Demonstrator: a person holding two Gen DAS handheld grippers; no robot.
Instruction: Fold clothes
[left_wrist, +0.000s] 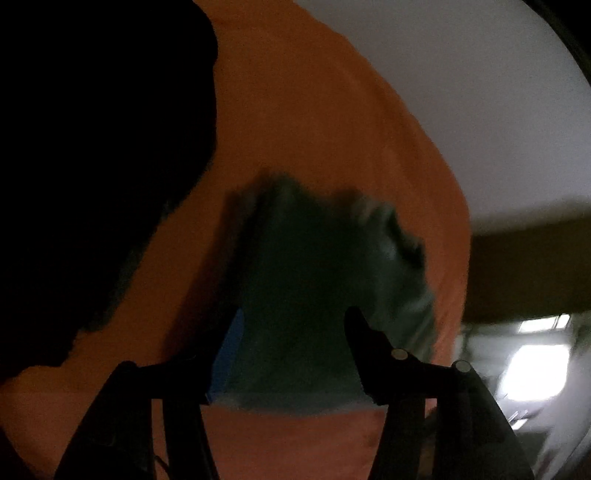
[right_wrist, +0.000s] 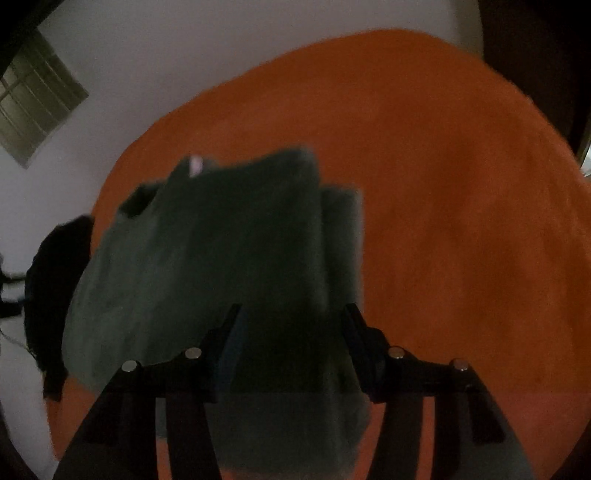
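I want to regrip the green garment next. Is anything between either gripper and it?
Nothing visible. The green garment lies on the orange cover directly below the open right gripper and left gripper; the black clothing lies aside.

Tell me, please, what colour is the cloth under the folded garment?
The cloth is orange; the right wrist view shows it best.

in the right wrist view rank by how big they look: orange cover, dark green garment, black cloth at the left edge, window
1. orange cover, largest
2. dark green garment, though it lies nearer the camera
3. black cloth and window look about alike, so no ranking between them; the window is also farther off.
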